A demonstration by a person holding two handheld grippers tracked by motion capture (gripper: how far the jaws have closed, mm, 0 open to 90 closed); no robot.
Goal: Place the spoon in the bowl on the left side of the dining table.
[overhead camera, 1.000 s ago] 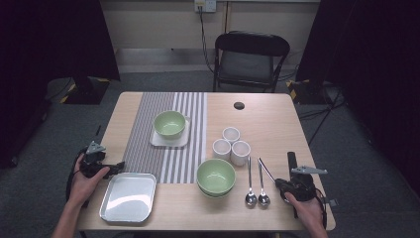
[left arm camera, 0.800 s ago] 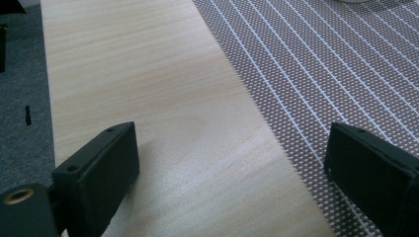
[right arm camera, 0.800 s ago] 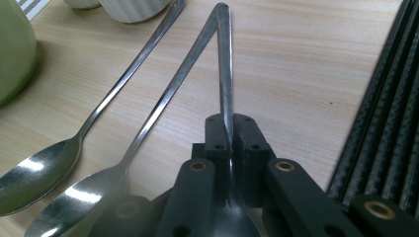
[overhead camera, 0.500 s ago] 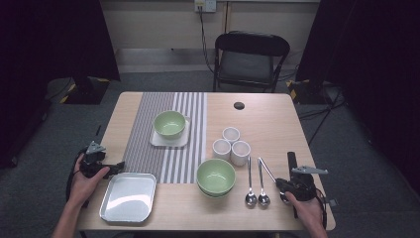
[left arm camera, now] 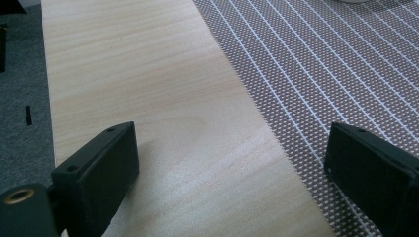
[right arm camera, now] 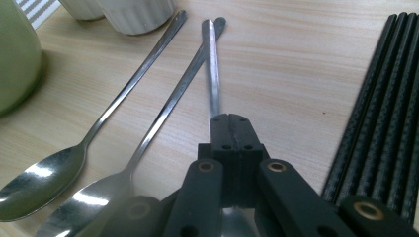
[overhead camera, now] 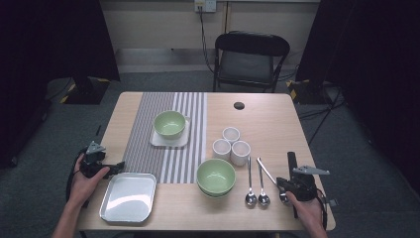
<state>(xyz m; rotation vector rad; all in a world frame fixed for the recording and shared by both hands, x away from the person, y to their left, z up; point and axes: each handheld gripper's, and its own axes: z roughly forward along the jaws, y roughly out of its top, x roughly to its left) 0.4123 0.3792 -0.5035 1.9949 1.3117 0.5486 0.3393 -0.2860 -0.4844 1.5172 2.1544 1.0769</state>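
Right gripper view puts the right tongs (right arm camera: 230, 129) closest, their jaws having just closed to clamp the handle of a third spoon (right arm camera: 212, 64), whose stem runs away from the pads over the worktop (right arm camera: 296, 59); two more spoons (right arm camera: 123, 123) lie just to its left, bowls near and handles fanning away; black chopsticks (right arm camera: 380, 118) lie along its right; a green bowl (right arm camera: 15, 59) sits at the left edge, with white cups (right arm camera: 133, 15) beyond. High view shows that same hand at the near right corner of the worktop, tongs (overhead camera: 283, 184) on the clamped spoon (overhead camera: 266, 172) beside the spoon pair (overhead camera: 256, 198); the left tongs (overhead camera: 118, 167) rest at the near left, next to a metal tray (overhead camera: 129, 197); left gripper view shows their jaws standing wide apart over bare wood and the edge of a striped runner (left arm camera: 336, 79), nothing between them. Farther off stand a second green bowl (overhead camera: 170, 124) on a white square plate (overhead camera: 157, 141), a small dark disc (overhead camera: 239, 105), then a chair (overhead camera: 250, 62) behind the worktop.
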